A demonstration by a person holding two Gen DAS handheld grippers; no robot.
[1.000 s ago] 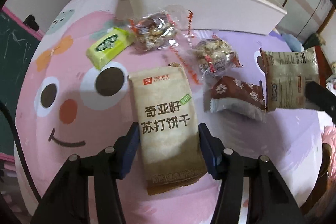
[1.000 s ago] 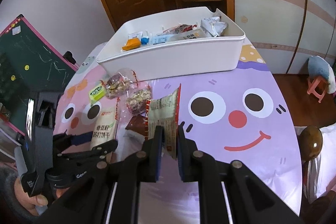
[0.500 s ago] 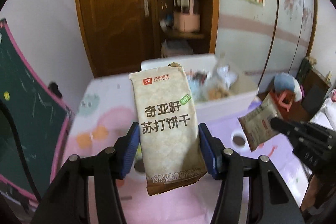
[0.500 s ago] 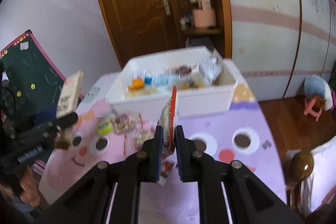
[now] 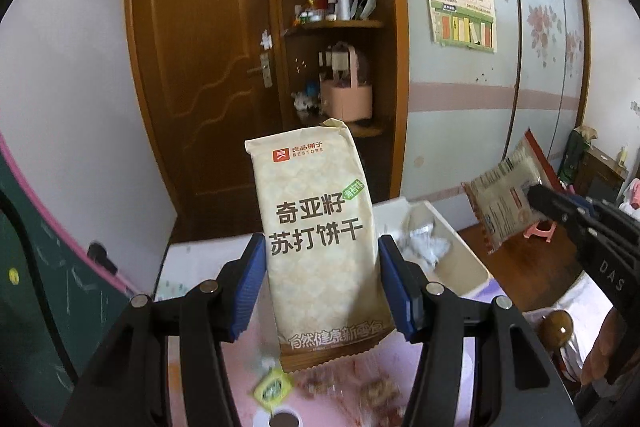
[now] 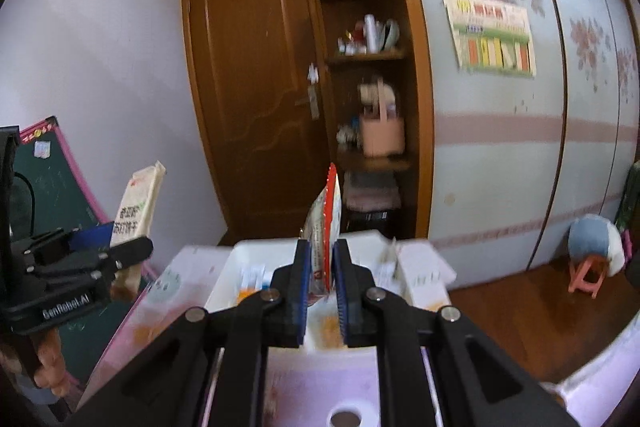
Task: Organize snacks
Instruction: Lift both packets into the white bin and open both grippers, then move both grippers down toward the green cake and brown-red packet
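The left hand-held gripper point(image 5: 322, 275) is clamped on a soda cracker packet point(image 5: 318, 227): a flat, matte beige pouch with a brown crimped bottom seam, held upright by its long edges between ribbed blue pads point(image 5: 250, 285). The packet hangs in the air above the worktop point(image 5: 248, 379), in front of the near wall of the white plastic bin point(image 5: 456, 255).

The right hand-held gripper point(image 6: 322, 281) is pinched nearly together on a thin crinkly snack pouch point(image 6: 326, 215) with a red serrated edge, seen edge-on and standing upright just above the bin's near rim point(image 6: 224, 281). In the left wrist view the same pouch point(image 5: 504, 195) shows its printed back, tilted, off to the right of the cracker packet and well apart from it.

The bin is a smooth rectangular tub with rounded corners, open on top, with loose wrappers inside. On the pink cartoon-print worktop below the left gripper lie a small green wrapped sweet point(image 5: 274, 389) and blurred clear-wrapped nut snacks point(image 5: 378, 393). Air above the bin is open.
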